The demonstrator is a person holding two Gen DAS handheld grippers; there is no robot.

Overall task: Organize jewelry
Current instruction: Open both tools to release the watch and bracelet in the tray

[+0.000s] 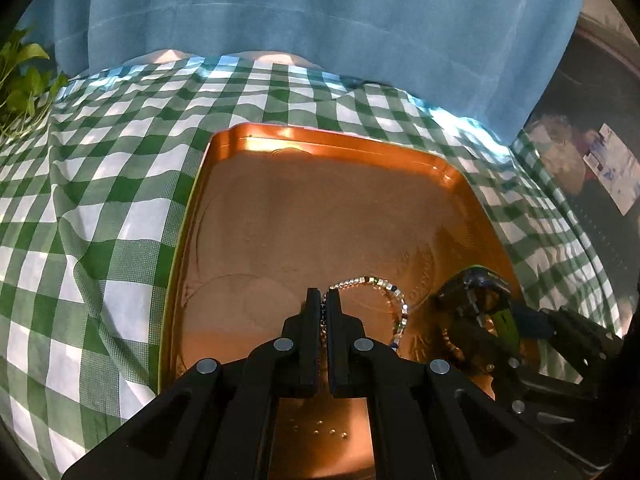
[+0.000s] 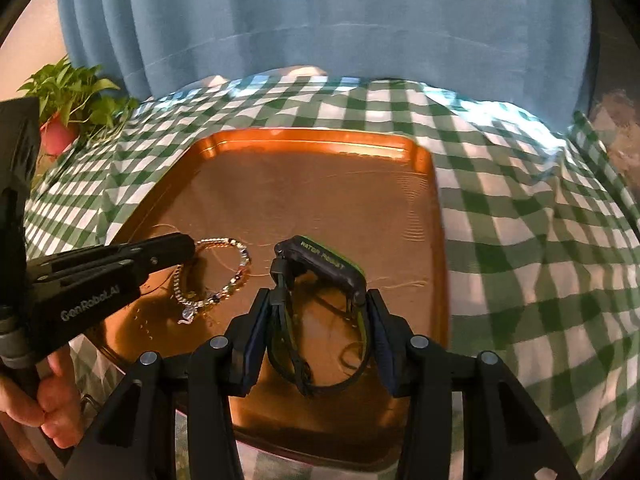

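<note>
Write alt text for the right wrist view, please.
A black two-finger gripper clamps a dark wristwatch with a green-edged strap over a shiny copper-coloured tray. At left, a second black gripper pinches a silver beaded bracelet; the tray sits on a green-and-white checked cloth.

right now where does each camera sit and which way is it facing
Left wrist: on the left tongs, looking down along them, shut on the beaded bracelet over the copper tray; the right tongs show at its right.
Right wrist: on the right tongs, looking down along them, gripping the black watch; the left tongs and a hand show at its left.
Shared: tray, bracelet, watch, checked cloth, blue curtain.
</note>
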